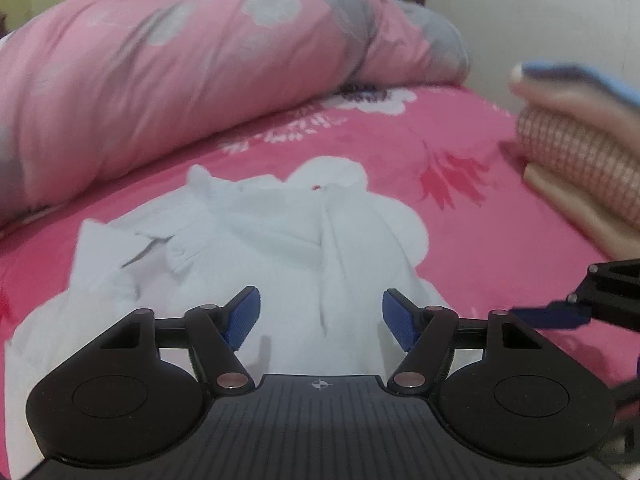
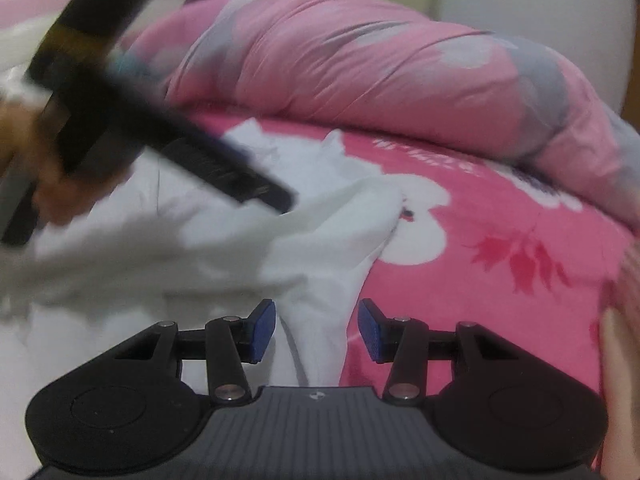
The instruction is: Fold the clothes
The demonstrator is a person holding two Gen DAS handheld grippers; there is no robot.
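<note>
A white shirt point(image 1: 256, 248) lies crumpled on a pink floral bedsheet point(image 1: 460, 152), collar toward the far side. My left gripper point(image 1: 321, 318) is open and empty, hovering over the shirt's near part. My right gripper point(image 2: 317, 330) is open and empty, over the shirt's right edge point(image 2: 332, 264) where it meets the sheet point(image 2: 500, 280). The left gripper's body point(image 2: 132, 128) shows blurred at the upper left of the right wrist view, above the shirt. The right gripper's finger point(image 1: 560, 314) shows at the right edge of the left wrist view.
A rolled pink and grey floral duvet point(image 1: 180, 68) lies along the far side of the bed; it also shows in the right wrist view point(image 2: 380, 64). The person's hand and checked sleeve point(image 1: 580, 152) are at the right. A wall stands behind.
</note>
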